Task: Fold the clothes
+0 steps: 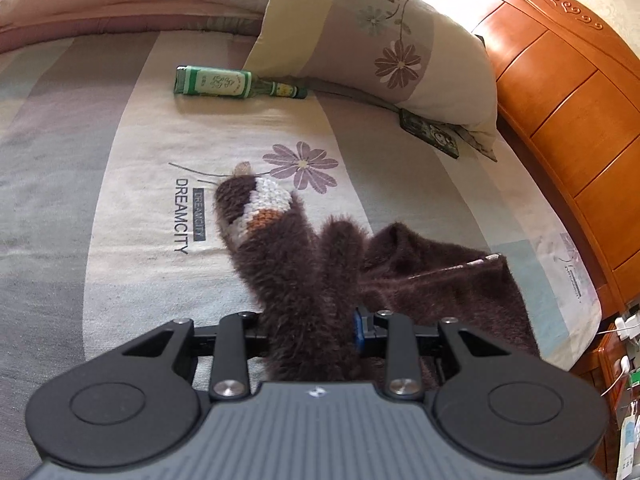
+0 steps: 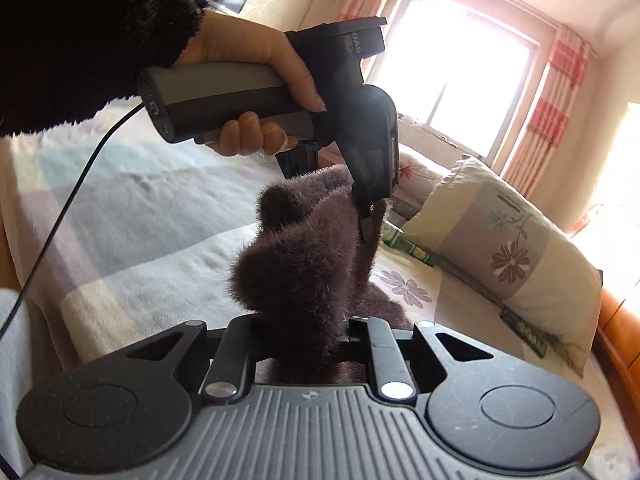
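Tools both clamping the fuzzy dark-brown knitted garment (image 1: 304,280): left tool (image 1: 316,328) is gripping one bunch, right tool (image 2: 308,332) another, the cloth hanging lifted between them above the striped floral bed sheet (image 1: 120,200). Green glass bottle (image 1: 232,84) is lying beside the floral pillow (image 1: 380,40).

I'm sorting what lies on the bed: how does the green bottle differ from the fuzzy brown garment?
The green bottle lies flat on the bedsheet near the pillow, untouched; the brown garment is lifted, pinched by both the left gripper and the right gripper. The bottle looks hard, with a printed label; the garment is soft and furry, with a knitted white and orange patch. Both are on the same bed.
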Available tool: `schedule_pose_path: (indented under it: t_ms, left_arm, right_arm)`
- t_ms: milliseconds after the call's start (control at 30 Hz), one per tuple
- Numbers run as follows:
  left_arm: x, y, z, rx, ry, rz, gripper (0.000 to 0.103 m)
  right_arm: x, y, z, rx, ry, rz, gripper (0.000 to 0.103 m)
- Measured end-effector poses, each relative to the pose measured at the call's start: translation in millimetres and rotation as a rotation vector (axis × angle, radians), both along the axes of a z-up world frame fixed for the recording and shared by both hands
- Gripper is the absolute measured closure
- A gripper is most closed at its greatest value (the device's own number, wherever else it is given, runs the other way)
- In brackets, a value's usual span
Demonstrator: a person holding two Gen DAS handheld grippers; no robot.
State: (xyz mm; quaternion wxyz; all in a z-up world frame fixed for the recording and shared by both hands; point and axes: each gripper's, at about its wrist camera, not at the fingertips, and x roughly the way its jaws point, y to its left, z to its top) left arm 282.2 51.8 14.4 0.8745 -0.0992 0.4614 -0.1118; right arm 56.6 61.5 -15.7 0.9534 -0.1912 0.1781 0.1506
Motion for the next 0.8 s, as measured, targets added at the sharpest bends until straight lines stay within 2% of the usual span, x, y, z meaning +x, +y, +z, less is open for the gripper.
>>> schedule_pose_path:
  t_ms: [133, 400, 633, 800]
  left_arm:
    - [4.3, -37.4, 14.5, 0.048, -0.021, -0.022, 0.072]
    - [17.4, -121.7, 34.9, 0.128, -0.062, -0.08, 0.071]
    - [36.0, -200.2, 29.9, 0.17, -0.064, -0.148, 0.071]
    - [50.1, -257.3, 14.4, 0.224, -0.041, -0.212, 0.071]
  right_arm:
    - [-2.9, -37.3, 11.0, 0.118, 0.002, -0.033, 0.083]
    - [-13.3, -112.8, 23.1, 0.285, 0.008, -0.113, 0.084]
    - [-16.2, -170.2, 23.4, 0.404, 0.018, -0.191, 0.084]
    - [-15.8, -203.2, 16.9, 0.468, 0.036, -0.243, 0.084]
